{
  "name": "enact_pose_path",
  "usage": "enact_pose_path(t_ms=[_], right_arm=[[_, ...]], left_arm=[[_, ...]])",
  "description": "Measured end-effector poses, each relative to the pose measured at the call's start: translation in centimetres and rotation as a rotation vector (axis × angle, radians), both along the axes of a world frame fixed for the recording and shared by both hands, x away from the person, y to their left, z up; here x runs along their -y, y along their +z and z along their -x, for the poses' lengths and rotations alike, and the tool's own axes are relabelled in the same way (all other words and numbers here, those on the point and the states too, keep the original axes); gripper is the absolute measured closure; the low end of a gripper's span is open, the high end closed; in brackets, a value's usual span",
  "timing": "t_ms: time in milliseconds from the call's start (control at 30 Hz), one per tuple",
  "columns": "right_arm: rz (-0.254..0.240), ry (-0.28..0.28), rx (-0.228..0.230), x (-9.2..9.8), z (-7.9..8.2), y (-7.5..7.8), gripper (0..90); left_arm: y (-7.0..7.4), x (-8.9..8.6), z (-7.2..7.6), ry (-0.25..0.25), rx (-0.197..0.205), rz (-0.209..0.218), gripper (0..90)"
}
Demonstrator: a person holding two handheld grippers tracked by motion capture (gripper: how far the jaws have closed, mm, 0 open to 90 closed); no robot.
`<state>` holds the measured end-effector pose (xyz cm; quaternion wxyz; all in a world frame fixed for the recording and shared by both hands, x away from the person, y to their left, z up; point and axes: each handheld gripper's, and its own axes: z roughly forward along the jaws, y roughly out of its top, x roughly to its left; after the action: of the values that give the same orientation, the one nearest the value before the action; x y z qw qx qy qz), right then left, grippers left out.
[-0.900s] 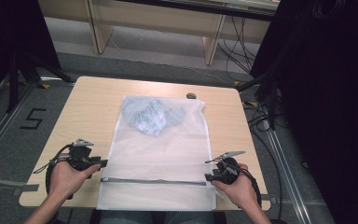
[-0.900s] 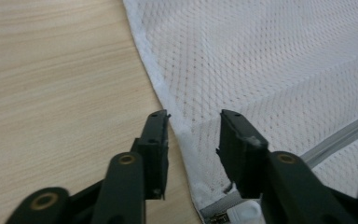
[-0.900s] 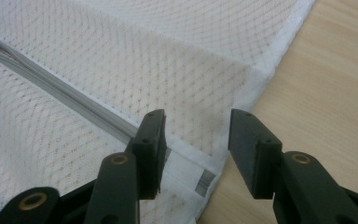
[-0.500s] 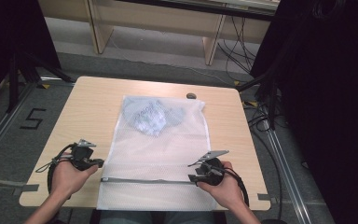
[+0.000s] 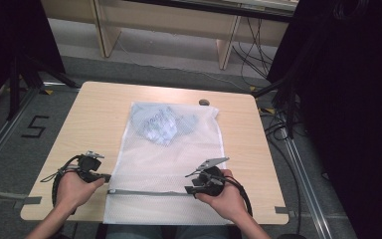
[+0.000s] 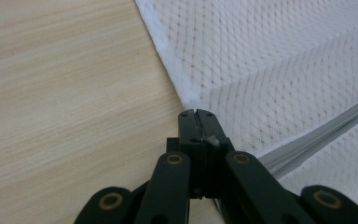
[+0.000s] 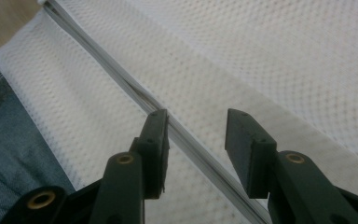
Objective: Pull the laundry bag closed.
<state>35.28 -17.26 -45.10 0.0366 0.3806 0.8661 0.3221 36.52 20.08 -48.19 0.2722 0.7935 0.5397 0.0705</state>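
a white mesh laundry bag (image 5: 169, 169) lies flat on the light wooden table (image 5: 94, 114), its near end hanging a little over the table's front edge. a bluish garment (image 5: 160, 123) shows through the mesh in the bag's far half. a grey zipper (image 5: 146, 192) runs across the bag near its front end, from the left edge toward the right.

the left gripper (image 5: 99, 175) sits at the bag's left edge, right where the zipper begins. in the left gripper view its jaws are pressed together at the hem of the mesh (image 6: 186, 100), with the zipper (image 6: 317, 135) passing just to one side; whether fabric is pinched between them i cannot tell for sure, though the tips meet the edge.

the right gripper (image 5: 193, 188) hovers over the zipper's right part. in the right gripper view its jaws stand wide apart, straddling the zipper line (image 7: 135, 91), and they grip nothing.

a small dark object (image 5: 204, 102) rests on the table just beyond the bag's far right corner.
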Motion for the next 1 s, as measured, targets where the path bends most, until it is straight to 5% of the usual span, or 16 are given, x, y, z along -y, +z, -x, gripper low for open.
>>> enact_pose_path(t_ms=[133, 300, 533, 600, 1000], right_arm=[[-0.006, 0.013, 0.029, -1.5, -0.2, -0.1, 60.2], [-0.002, 0.042, 0.000, -3.1, 0.1, 0.1, 61.5], [-0.008, 0.069, 0.017, -4.6, 0.0, 0.3, 65.0], [-0.011, 0.072, 0.000, -5.4, 0.1, 0.4, 65.6], [-0.007, 0.153, -0.009, -8.6, 0.0, -0.1, 67.1]], left_arm=[[0.1, 0.2, 0.0, -0.012, -0.014, 0.003, 89.6], [0.1, 0.7, 0.2, -0.038, -0.024, 0.004, 89.7], [-0.4, 0.7, 0.1, -0.023, -0.064, -0.009, 89.7], [-0.6, 0.9, 0.3, 0.014, -0.075, 0.003, 89.6], [-0.9, 0.9, 0.3, 0.007, -0.116, 0.008, 89.7]])
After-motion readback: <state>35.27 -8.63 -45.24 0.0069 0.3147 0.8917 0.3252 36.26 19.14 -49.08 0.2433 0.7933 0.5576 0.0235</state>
